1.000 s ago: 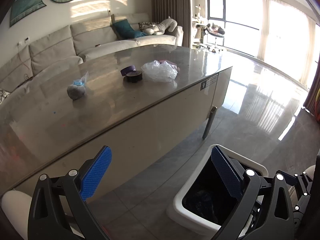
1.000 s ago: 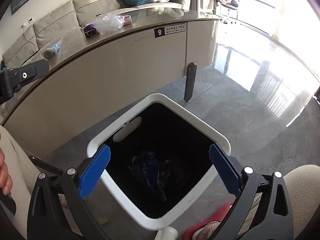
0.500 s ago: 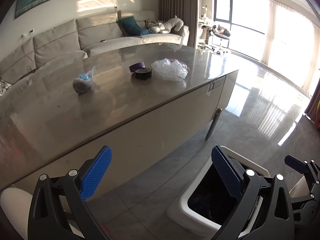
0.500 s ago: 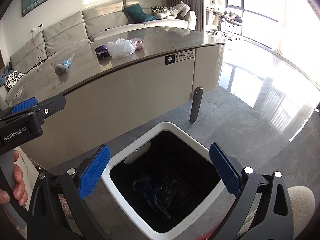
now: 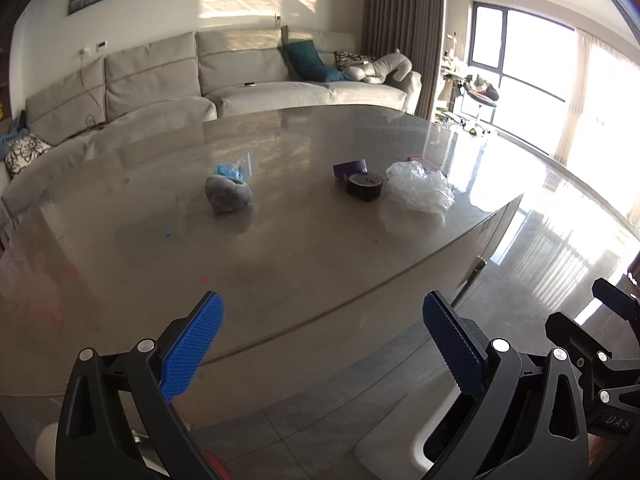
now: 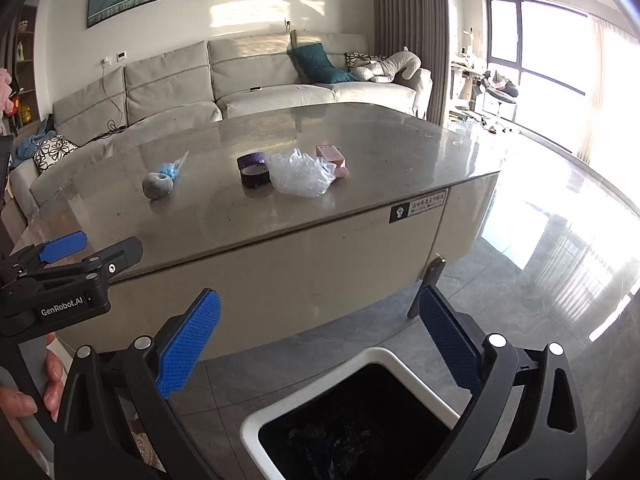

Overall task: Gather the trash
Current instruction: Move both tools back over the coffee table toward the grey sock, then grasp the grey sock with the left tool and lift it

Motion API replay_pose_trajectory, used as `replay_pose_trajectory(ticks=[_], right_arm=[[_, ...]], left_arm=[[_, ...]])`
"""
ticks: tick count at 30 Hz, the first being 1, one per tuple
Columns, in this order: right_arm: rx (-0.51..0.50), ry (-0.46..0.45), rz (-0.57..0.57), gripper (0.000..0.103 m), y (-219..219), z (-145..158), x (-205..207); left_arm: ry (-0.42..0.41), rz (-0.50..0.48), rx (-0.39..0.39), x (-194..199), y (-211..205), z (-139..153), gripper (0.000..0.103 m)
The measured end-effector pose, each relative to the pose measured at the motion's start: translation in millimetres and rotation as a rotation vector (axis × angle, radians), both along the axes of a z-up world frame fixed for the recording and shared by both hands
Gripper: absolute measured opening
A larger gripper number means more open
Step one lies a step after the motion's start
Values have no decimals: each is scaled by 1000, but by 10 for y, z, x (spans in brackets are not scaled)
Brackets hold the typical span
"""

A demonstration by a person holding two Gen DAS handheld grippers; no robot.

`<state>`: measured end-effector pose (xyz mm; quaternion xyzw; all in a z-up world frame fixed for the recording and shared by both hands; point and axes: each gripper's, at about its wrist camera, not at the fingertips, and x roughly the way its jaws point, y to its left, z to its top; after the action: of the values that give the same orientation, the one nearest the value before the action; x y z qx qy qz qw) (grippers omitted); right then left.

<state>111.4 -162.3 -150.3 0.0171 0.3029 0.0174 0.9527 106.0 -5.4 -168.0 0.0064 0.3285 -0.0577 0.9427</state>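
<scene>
Both the left tongs [image 5: 322, 340] and right tongs [image 6: 320, 338] gape wide, holding nothing. On the counter [image 6: 360, 200] mid-surface lie a grey wad [image 6: 157, 185], tape rolls [image 6: 254, 169] and crumpled plastic [image 6: 301, 174]. The bin [image 6: 360, 420] on the floor holds something dark, perhaps trash.

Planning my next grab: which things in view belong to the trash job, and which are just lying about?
For the job:
- crumpled clear plastic bag
- grey wad
- blue wrapper
- white bin on the floor
- both tools, left tool and right tool, open and empty

Possibly just lying about:
- tape rolls
- pink box
- sofa, cushions
</scene>
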Motion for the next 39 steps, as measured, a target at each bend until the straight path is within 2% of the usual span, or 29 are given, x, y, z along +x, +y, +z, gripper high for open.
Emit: replay_pose_trajectory(ticks=[9, 24, 32, 39], right_arm=[[-13, -57, 79, 99, 313, 179, 562], [-39, -84, 184, 99, 787, 222, 1598], [-58, -65, 215, 99, 978, 83, 1877], [-63, -55, 225, 99, 1002, 15, 2001]], left_arm=[[-31, 50, 13, 407, 253, 77, 98], [-49, 133, 14, 1207, 645, 67, 98], [-1, 178, 32, 1532, 790, -73, 98], [52, 177, 35, 1747, 820, -180, 98]])
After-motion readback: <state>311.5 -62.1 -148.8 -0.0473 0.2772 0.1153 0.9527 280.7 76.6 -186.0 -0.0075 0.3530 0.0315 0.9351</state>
